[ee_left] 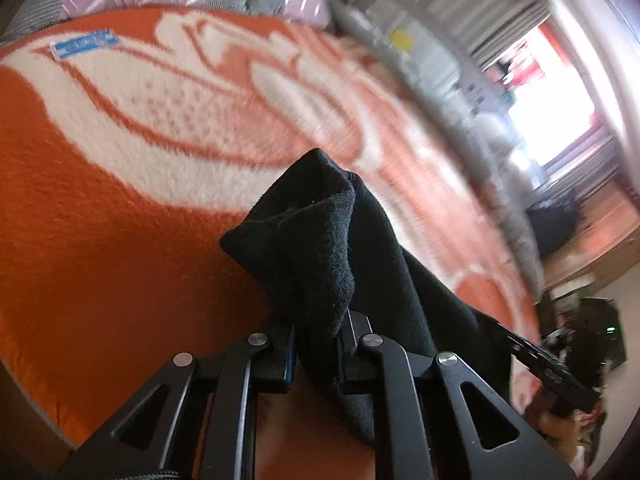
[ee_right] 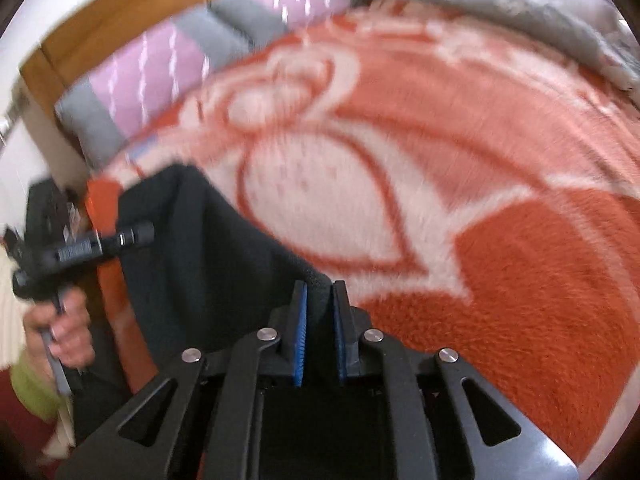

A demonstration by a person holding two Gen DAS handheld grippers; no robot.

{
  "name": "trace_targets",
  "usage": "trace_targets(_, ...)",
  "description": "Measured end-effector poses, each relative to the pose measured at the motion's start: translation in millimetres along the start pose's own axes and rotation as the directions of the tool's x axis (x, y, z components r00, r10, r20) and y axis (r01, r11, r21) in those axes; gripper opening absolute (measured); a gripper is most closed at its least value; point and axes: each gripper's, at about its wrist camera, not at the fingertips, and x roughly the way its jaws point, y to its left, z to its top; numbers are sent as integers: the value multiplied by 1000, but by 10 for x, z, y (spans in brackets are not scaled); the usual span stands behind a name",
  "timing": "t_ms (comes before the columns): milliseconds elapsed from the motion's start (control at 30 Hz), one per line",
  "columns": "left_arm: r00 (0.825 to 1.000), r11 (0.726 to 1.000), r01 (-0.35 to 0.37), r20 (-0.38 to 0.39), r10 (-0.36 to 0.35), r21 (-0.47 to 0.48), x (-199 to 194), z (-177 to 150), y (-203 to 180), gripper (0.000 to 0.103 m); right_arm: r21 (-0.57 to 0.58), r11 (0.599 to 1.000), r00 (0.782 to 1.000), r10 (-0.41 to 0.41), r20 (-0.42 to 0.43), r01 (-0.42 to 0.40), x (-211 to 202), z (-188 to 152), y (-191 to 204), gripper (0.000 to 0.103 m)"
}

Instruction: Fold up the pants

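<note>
The black pants [ee_left: 320,240] hang lifted above the orange and white blanket [ee_left: 100,220]. My left gripper [ee_left: 318,320] is shut on a bunched fold of the pants, which stands up past the jaws and drapes away to the right. My right gripper [ee_right: 320,292] is shut on another edge of the pants [ee_right: 200,248]; the cloth stretches from it up to the left. In the right wrist view the left gripper [ee_right: 132,236] shows at the left edge, held in a hand. In the left wrist view the right gripper's body [ee_left: 548,364] shows at the lower right.
The blanket [ee_right: 520,280] covers a bed. A pink and grey pillow [ee_right: 152,72] lies at its far end by a wooden headboard [ee_right: 100,28]. A grey cover [ee_right: 540,20] lies along the bed's far side. A bright doorway [ee_left: 552,112] is at the right.
</note>
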Motion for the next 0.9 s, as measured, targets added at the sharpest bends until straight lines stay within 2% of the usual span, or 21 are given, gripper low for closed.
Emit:
trace_targets(100,996,997,80,39,-80,8,-273,-24,-66,14,-21,998,996,-52,66,53,-134,21,27,9)
trace_targets(167,996,996,82,43,-83,43,-338,-31,-134,14,-48,994,993,-97,64,100,-61,33,28,9)
trace_targets(233,998,994,40,44,-44,98,-298,-31,-213,14,-83,985,988,-145,44,148,105,47,70,9)
trace_targets(333,999,991,-8,34,3,133,-135,-6,-244,14,-122,970,978,-210,12,210,382,43,109,9)
trace_targets(433,997,981,-68,36,63,182,0,1,-188,14,-127,961,969,-249,-9,246,565,20,54,9)
trace_targets(600,979,939,-203,24,204,279,364,15,-87,19,-153,942,951,-308,-43,298,792,-51,36,9)
trace_targets(667,972,926,-231,23,235,298,459,7,-28,23,-142,938,946,-323,-34,316,796,-63,33,14)
trace_targets(733,965,916,-257,26,262,308,506,10,11,33,-123,937,943,-332,-23,326,746,-52,35,27)
trace_targets(767,963,914,-264,28,268,308,506,15,35,34,-106,937,942,-335,-18,332,684,-43,28,30)
trace_targets(900,960,921,-275,31,277,276,432,53,81,41,-26,956,957,-291,11,291,369,-93,-6,32)
